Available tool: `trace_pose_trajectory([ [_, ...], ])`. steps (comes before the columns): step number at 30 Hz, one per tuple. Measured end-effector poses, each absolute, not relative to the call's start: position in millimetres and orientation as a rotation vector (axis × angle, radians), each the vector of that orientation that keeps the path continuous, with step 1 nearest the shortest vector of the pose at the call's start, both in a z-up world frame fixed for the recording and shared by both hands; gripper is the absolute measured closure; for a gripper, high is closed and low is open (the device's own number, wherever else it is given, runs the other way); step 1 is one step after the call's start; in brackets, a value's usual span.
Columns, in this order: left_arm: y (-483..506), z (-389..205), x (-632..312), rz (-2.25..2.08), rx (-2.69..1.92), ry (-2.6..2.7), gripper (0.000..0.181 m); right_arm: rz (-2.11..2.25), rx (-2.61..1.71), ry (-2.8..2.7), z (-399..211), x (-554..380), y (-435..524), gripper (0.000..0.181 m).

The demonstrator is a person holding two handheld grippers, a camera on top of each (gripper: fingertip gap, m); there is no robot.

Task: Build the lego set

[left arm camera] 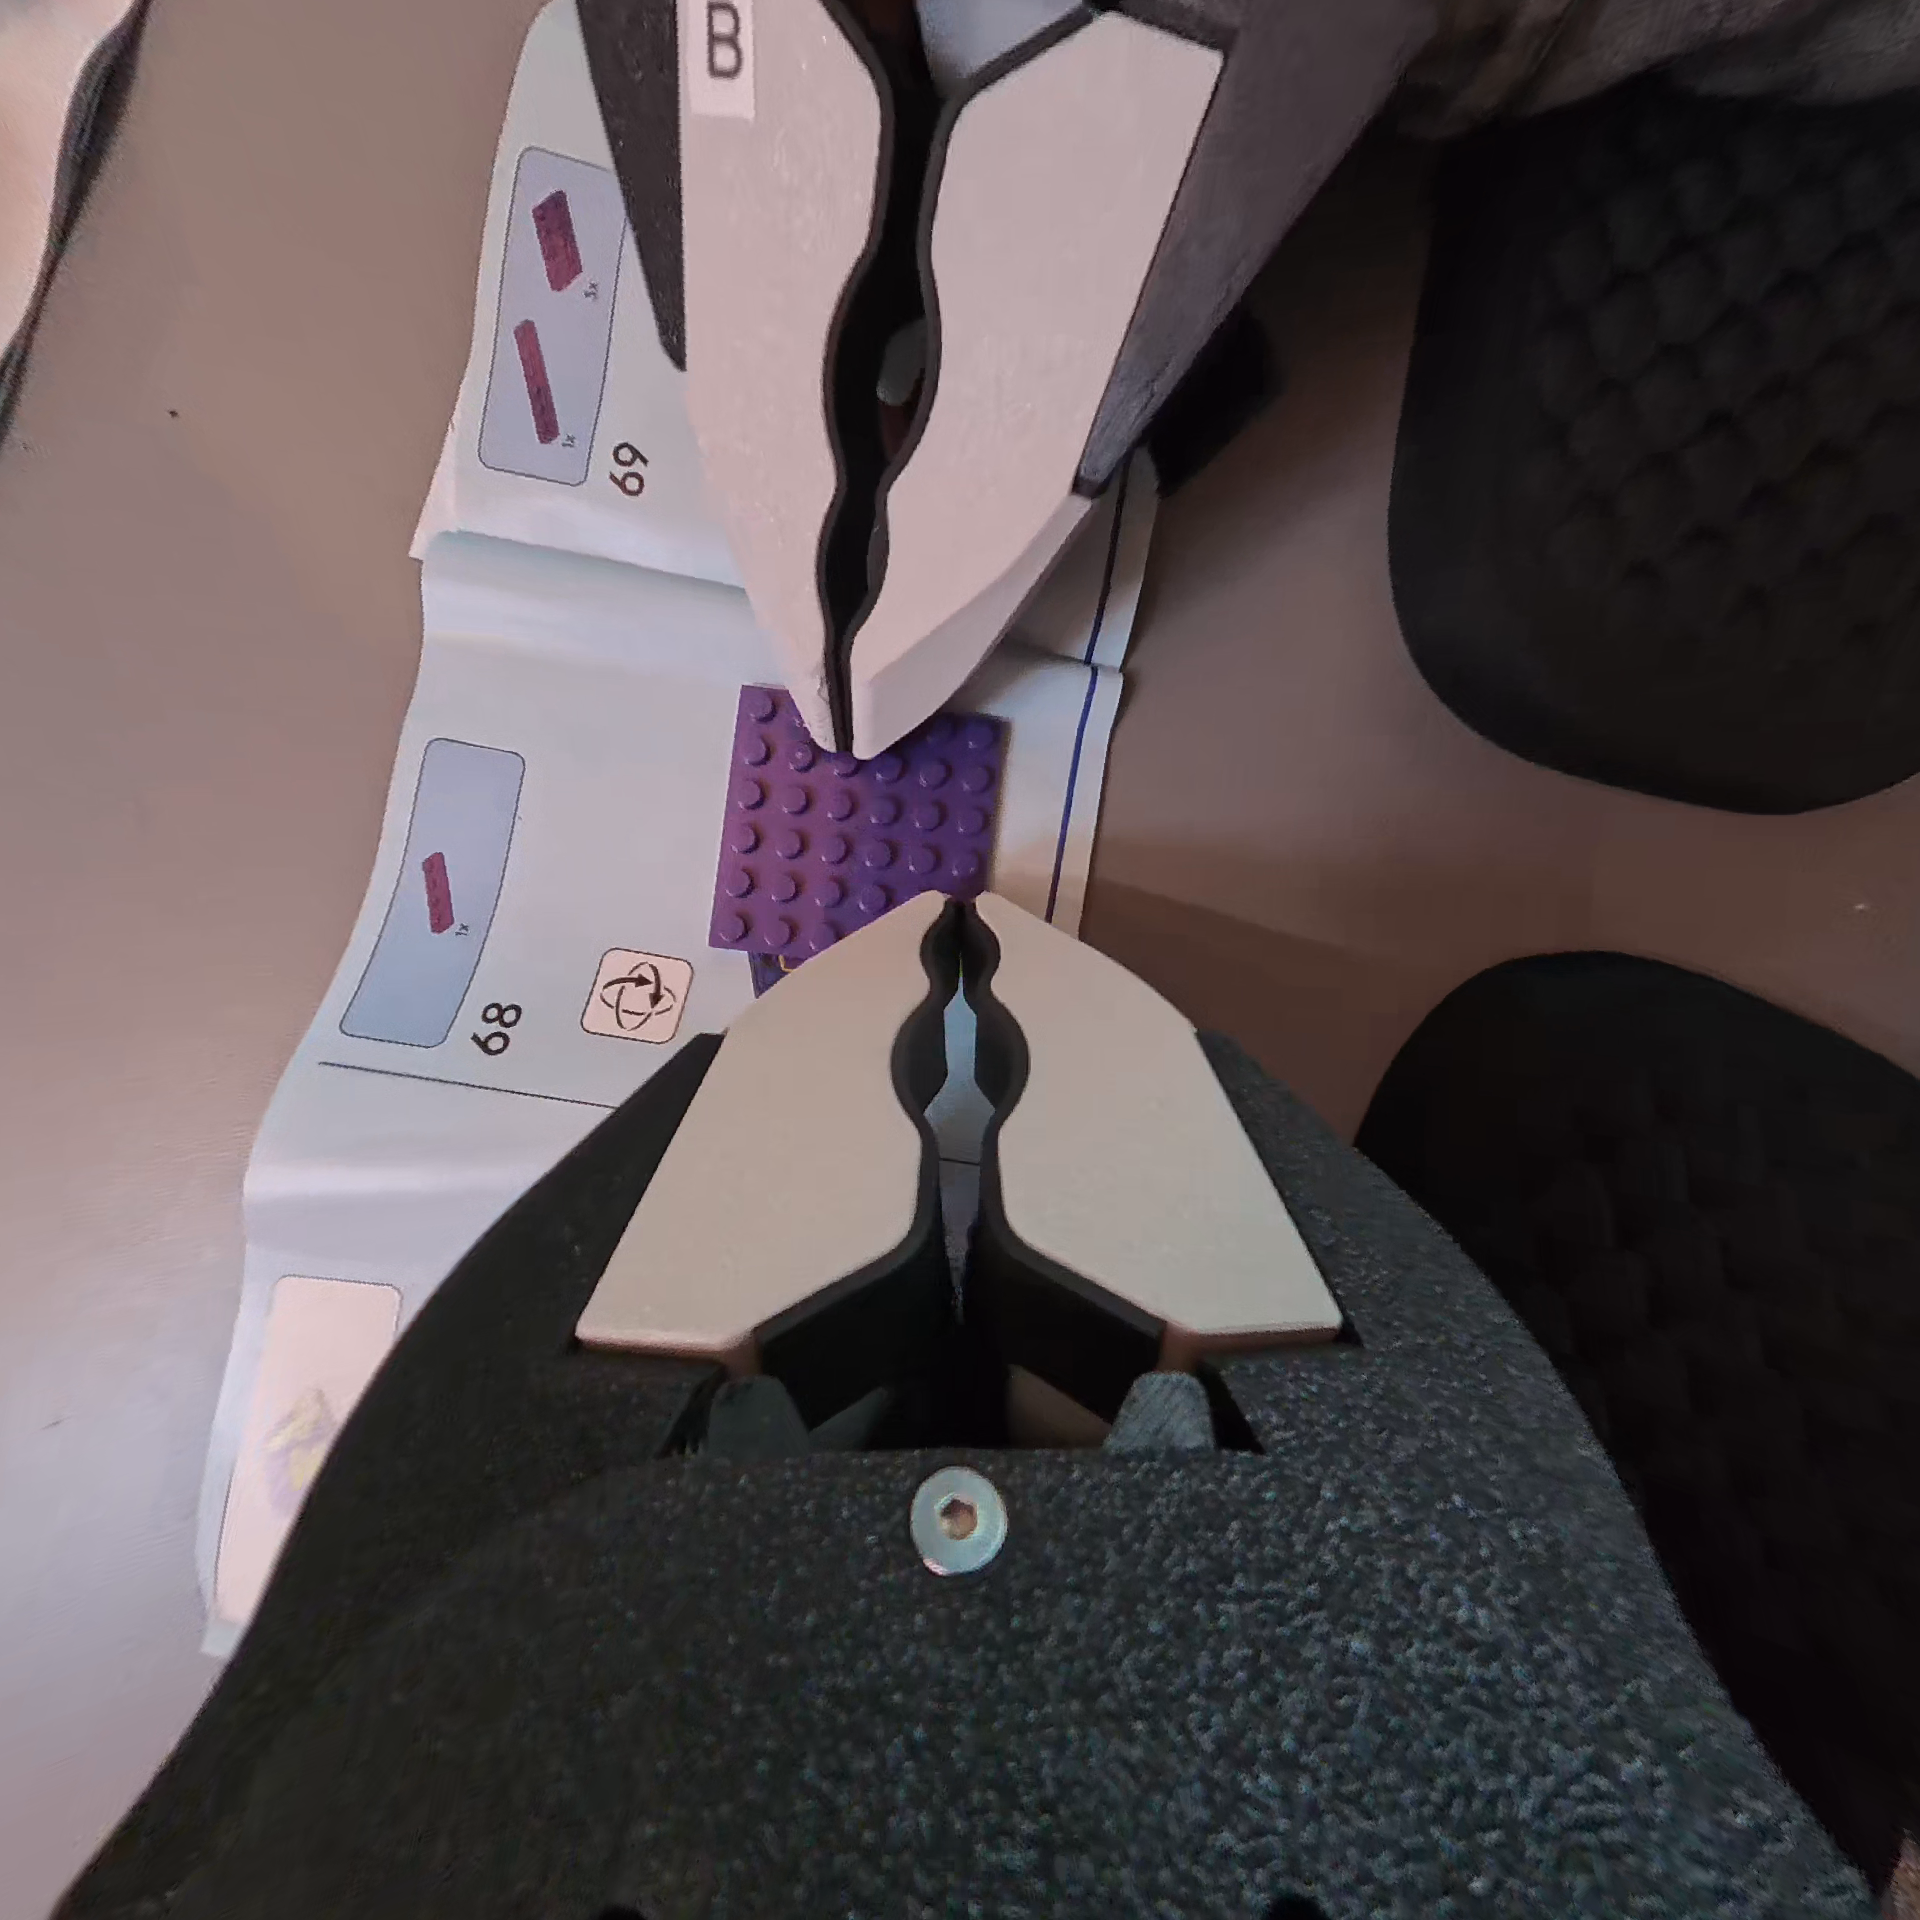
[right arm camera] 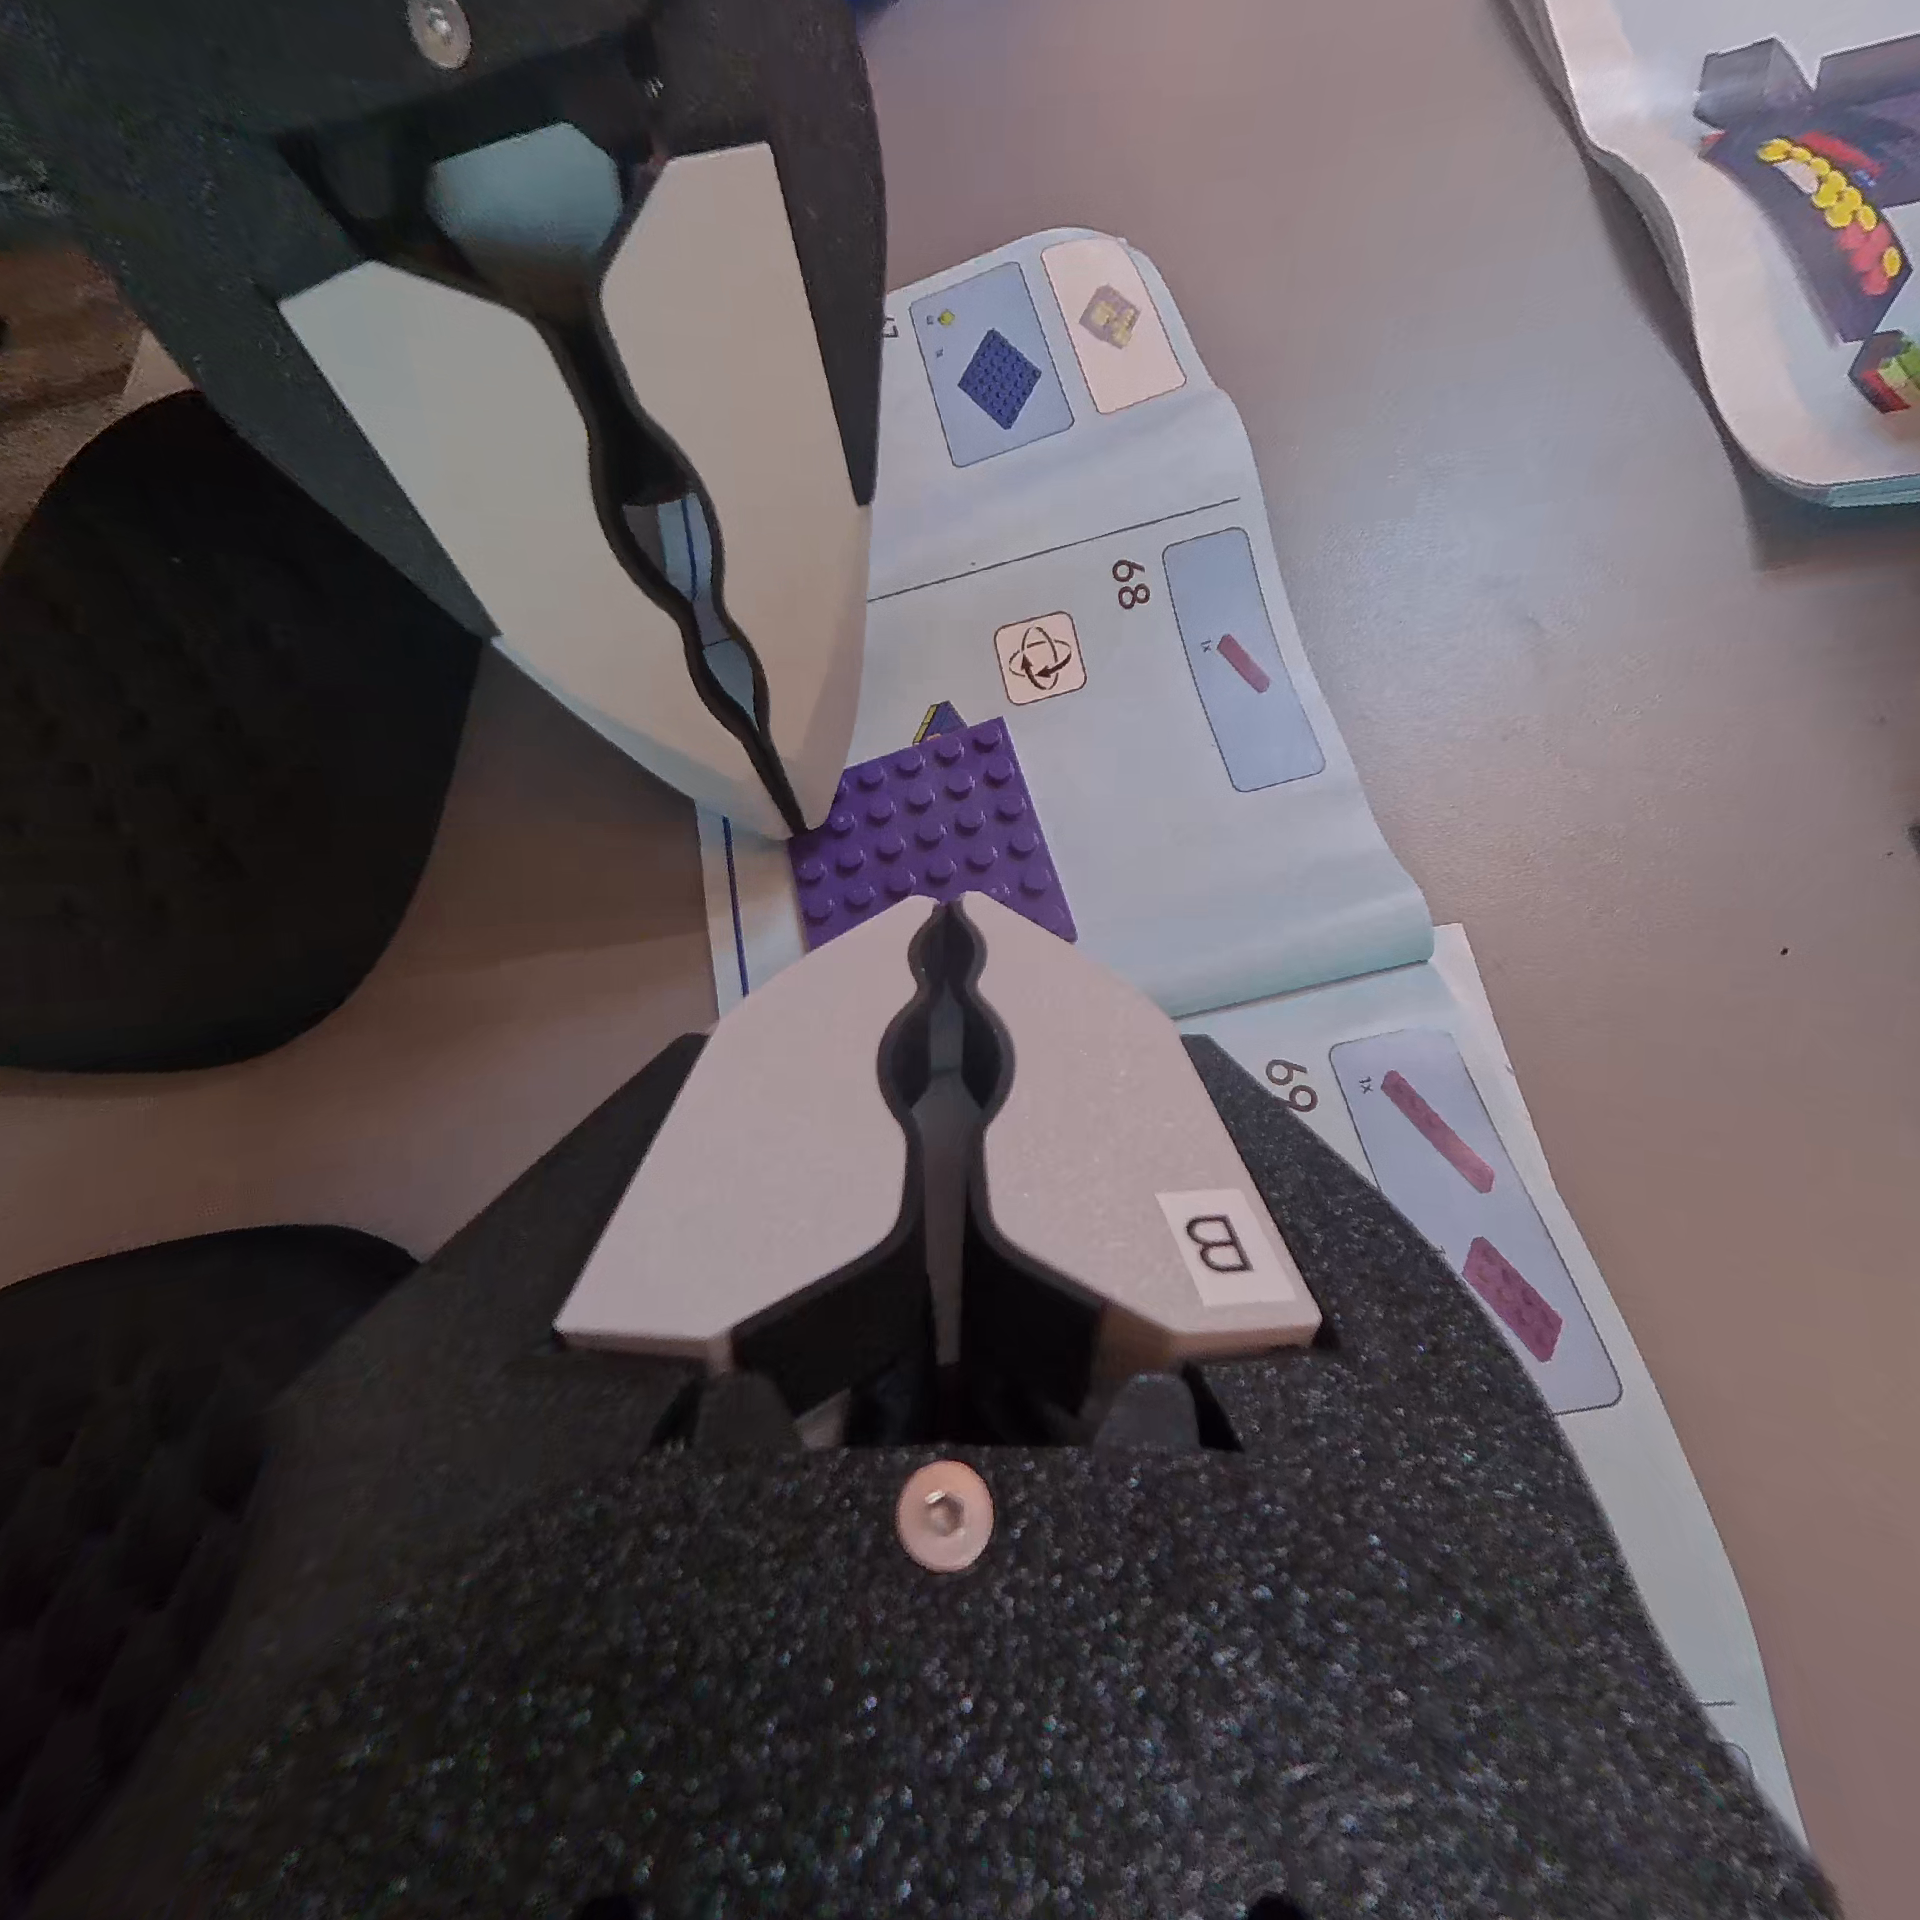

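Note:
A purple studded plate [left arm camera: 862, 831] lies flat on the open instruction booklet [left arm camera: 582, 665]. My left gripper [left arm camera: 956, 909] is shut, its tips at the plate's near edge. My right gripper [left arm camera: 842, 727], with a white sticker, comes in from the far side, shut, its tips touching the plate's far corner. In the right wrist view the plate [right arm camera: 935, 831] lies just beyond my shut right gripper [right arm camera: 951, 909]. There the left gripper [right arm camera: 795, 821] touches the far left corner. A bit of blue and yellow [right arm camera: 940, 719] shows at the plate's far edge. Neither gripper holds anything between its jaws.
The booklet [right arm camera: 1195, 862] lies on a tan table [right arm camera: 1558, 727]. Black mesh chair parts [left arm camera: 1662, 468] sit close on one side and also show in the right wrist view [right arm camera: 208, 727]. A second booklet [right arm camera: 1787, 343] lies at the far right. My two grippers' fingertips are within a few centimetres of each other.

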State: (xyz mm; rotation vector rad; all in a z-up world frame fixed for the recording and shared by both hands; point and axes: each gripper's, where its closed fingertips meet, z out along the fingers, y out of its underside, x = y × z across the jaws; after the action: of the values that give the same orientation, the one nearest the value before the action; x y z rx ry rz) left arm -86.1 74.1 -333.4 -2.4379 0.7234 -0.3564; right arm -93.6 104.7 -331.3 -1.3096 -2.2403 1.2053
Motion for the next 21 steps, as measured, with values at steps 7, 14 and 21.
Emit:
trace_pose_trajectory([
  [7, 73.5, -326.6, -94.3, -0.404, -2.393, 0.676, 0.181, 1.215, -1.317, -2.241, -331.2, -93.7, 104.9, 0.181],
  [14, 71.1, -331.5, -90.6, -0.429, -2.405, 0.703, 0.181, 1.213, -1.316, -2.242, -331.6, -94.0, 104.8, 0.181],
  [21, 70.7, -332.2, -91.0, -0.363, -2.395, 0.719, 0.181, 1.196, -1.304, -2.24, -332.1, -94.5, 104.8, 0.181],
])
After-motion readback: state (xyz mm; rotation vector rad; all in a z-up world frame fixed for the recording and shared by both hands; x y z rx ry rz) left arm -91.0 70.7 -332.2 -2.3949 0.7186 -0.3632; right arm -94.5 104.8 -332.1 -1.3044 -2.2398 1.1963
